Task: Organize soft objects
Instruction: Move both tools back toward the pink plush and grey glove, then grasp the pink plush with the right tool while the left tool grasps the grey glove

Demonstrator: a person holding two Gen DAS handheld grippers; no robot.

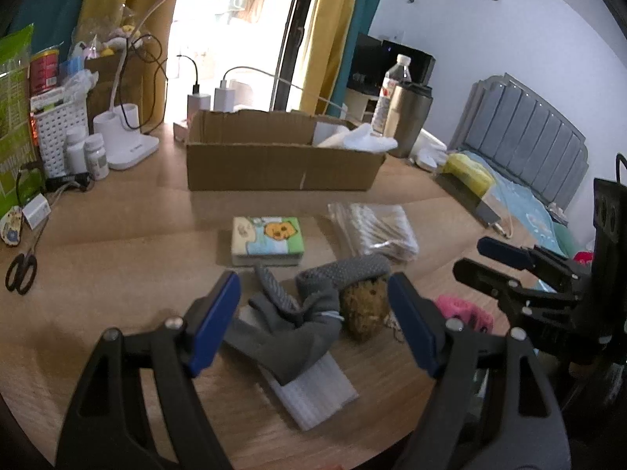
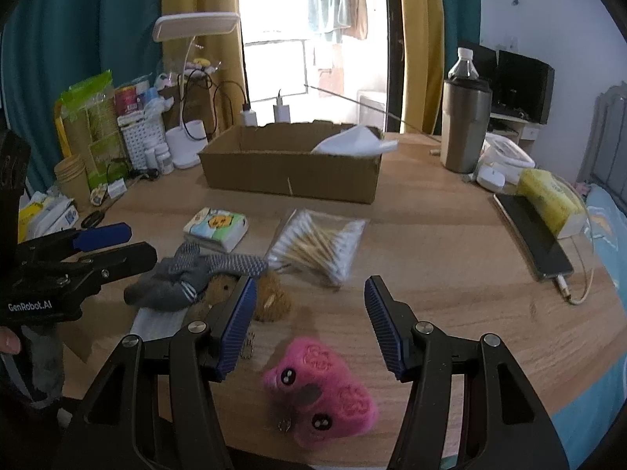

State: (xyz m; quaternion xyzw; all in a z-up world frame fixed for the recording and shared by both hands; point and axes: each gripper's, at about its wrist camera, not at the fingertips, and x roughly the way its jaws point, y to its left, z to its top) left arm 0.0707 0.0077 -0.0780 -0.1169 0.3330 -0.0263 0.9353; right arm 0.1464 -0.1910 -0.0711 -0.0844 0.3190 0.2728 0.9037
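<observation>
Two open claws are hanging over soft things on the table.

The grey sock [image 1: 298, 325] is lying limp between the fingers of the left claw [image 1: 313, 325], beside a brown plush [image 1: 362, 309]; it looks light and floppy, so pinching a thick fold in its middle seems best. The pink plush [image 2: 319, 395] is sitting under the right claw [image 2: 309, 325]; it looks squashy and light, easy to take across its body. Both claws are standing open, touching nothing. The box [image 1: 282, 164] is waiting behind.
</observation>
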